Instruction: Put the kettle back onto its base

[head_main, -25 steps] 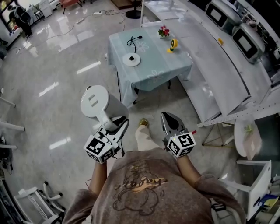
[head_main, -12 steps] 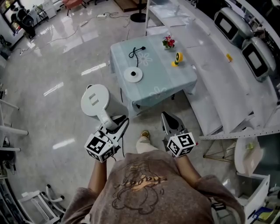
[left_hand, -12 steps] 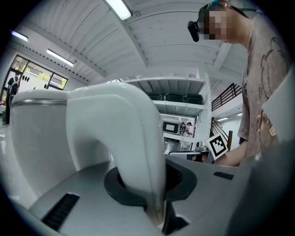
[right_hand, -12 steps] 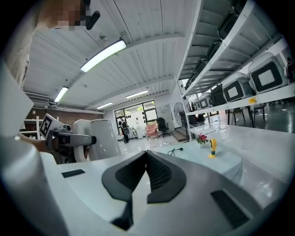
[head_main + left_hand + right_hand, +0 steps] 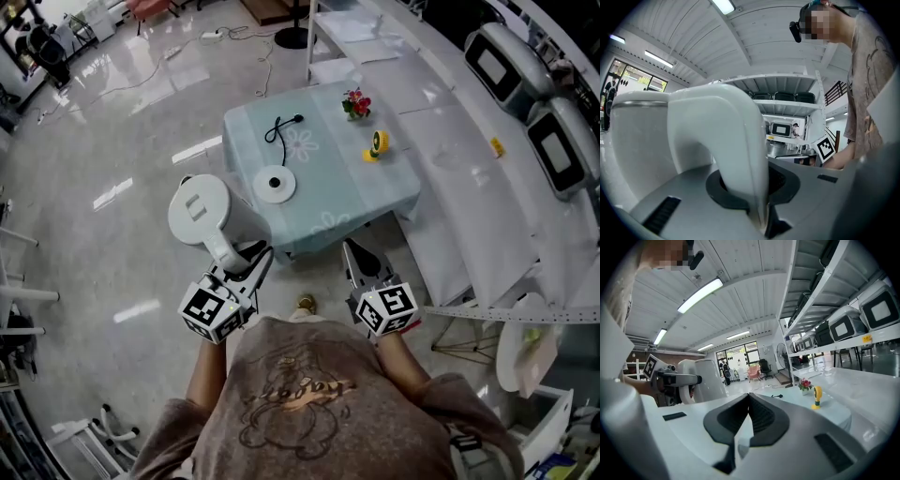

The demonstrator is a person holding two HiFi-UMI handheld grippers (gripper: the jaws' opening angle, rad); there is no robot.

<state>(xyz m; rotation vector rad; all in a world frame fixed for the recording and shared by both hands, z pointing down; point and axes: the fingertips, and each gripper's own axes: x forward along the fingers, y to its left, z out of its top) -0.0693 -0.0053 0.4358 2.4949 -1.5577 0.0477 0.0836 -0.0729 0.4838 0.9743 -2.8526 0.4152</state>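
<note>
Kettle (image 5: 202,211) near table (image 5: 333,183) edge

- Head view: we look steeply down from above the person's shoulders. The left claw (image 5: 249,261) and right claw (image 5: 353,253) sit low in frame, with the surface (image 5: 328,192) ahead of them.
- Left claw view: we ride the claw and look along its jaws. The kettle (image 5: 724,140) fills the near field.
- Right claw view: same mount, facing the surface, kettle at left.
- Shared: kettle in all three views; surface in the head and right claw views.
</note>
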